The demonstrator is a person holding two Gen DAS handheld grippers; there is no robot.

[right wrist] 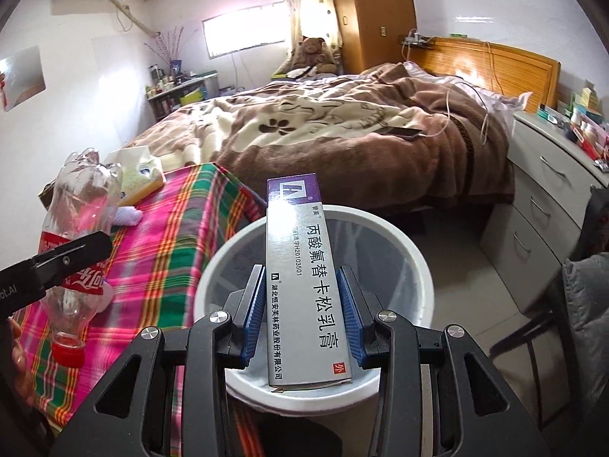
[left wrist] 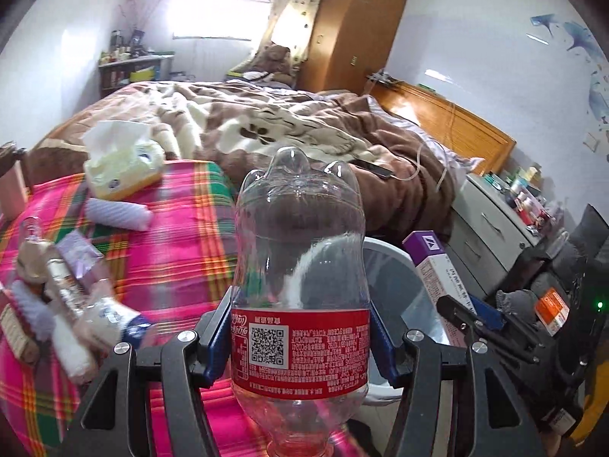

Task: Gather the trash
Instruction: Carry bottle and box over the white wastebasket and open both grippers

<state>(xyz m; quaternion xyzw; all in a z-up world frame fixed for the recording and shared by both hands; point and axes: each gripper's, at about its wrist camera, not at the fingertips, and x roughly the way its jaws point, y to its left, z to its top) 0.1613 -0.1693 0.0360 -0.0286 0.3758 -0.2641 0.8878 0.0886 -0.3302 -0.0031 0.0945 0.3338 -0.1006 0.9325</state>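
An empty clear plastic bottle (left wrist: 300, 266) with a red label is clamped in my left gripper (left wrist: 300, 337), its base away from the camera and its red cap toward it; the bottle (right wrist: 78, 236) also appears at the left of the right wrist view, above the table. A long grey and purple medicine box (right wrist: 304, 278) is clamped in my right gripper (right wrist: 302, 316), held over the mouth of a white waste bin (right wrist: 415, 266) lined with a bag. The box (left wrist: 434, 266) and bin (left wrist: 396, 262) lie right of the bottle.
A table with a pink plaid cloth (left wrist: 171, 243) carries a tissue pack (left wrist: 121, 167), a white roll (left wrist: 118, 215) and several wrappers and bottles (left wrist: 64, 297). Behind are a bed with a brown blanket (right wrist: 342, 133), a grey drawer unit (right wrist: 552, 205) and a wooden wardrobe (right wrist: 373, 11).
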